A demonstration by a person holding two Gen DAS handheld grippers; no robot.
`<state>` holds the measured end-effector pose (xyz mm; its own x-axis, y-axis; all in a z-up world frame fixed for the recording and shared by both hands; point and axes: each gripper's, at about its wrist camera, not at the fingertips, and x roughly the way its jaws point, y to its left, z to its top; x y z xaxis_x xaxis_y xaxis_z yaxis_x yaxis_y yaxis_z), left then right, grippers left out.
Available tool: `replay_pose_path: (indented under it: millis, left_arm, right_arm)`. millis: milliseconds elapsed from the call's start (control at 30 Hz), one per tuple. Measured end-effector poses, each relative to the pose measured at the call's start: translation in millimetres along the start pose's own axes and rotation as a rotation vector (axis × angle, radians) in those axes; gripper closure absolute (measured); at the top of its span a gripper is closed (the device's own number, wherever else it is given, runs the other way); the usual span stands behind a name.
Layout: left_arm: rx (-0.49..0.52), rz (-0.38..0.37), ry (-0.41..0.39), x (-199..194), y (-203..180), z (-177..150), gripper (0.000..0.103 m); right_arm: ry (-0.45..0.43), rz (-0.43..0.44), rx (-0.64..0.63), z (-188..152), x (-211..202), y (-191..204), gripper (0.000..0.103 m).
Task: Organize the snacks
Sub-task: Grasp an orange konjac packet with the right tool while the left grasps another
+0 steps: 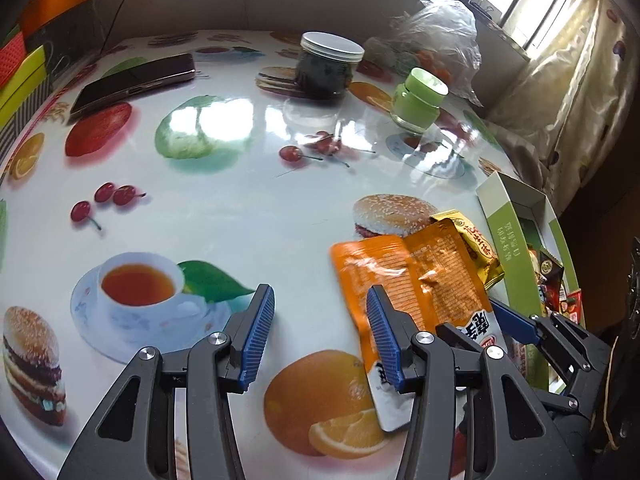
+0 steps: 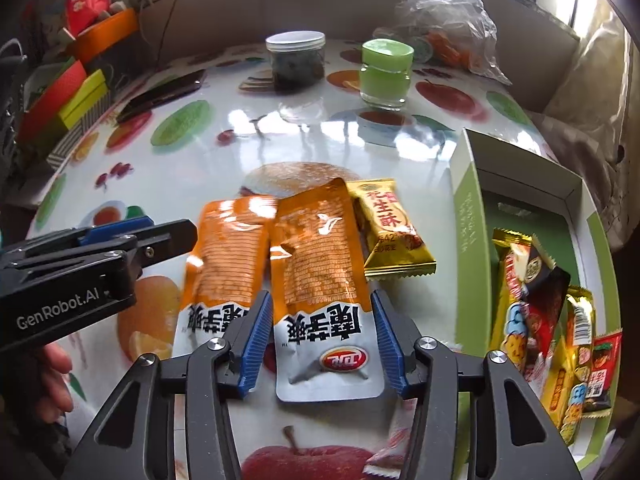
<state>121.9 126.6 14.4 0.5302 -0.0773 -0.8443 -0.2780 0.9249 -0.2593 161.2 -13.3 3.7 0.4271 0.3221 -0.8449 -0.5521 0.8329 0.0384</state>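
Two orange snack packets lie side by side on the fruit-print table. My right gripper is open and straddles the white end of the right packet, with its blue pads close beside the packet's edges. The left packet lies flat next to it. A yellow peanut-candy pack touches the right packet's far corner. My left gripper is open over bare table, and its right finger overlaps the orange packets. A green-and-white box at the right holds several snacks.
At the back stand a dark-filled jar with a white lid and a green-lidded jar. A phone lies at the far left and a plastic bag at the far right. Coloured boxes line the left edge. A pink sachet lies near.
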Motion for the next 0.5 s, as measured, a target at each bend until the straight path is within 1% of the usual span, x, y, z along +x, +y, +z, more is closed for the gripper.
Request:
replay_pose_path:
  millis: [100,200,333,400,500]
  left_arm:
    - [-0.015,0.001,0.002,-3,7,-5,0.054]
    - [-0.015,0.009,0.002,-6,10,-7,0.054]
    - [-0.009,0.012,-0.004,-11,13,-10,0.054]
    - [-0.002,0.015,-0.007,-13,13,-11,0.054]
    - [0.023,0.010,0.001,-13,9,-13,0.054]
  right_arm:
    - [-0.014,0.007,-0.006,-2,-3,7,0.059]
    - [-0.018,0.031,-0.014,-5,-4,16,0.059]
    - [-0.033,0.027,-0.011,-8,-7,21,0.063]
    - [-0.037,0.026,-0.001,-10,-7,22,0.079]
    - [-0.048,0.031,0.008,-12,-10,22,0.079]
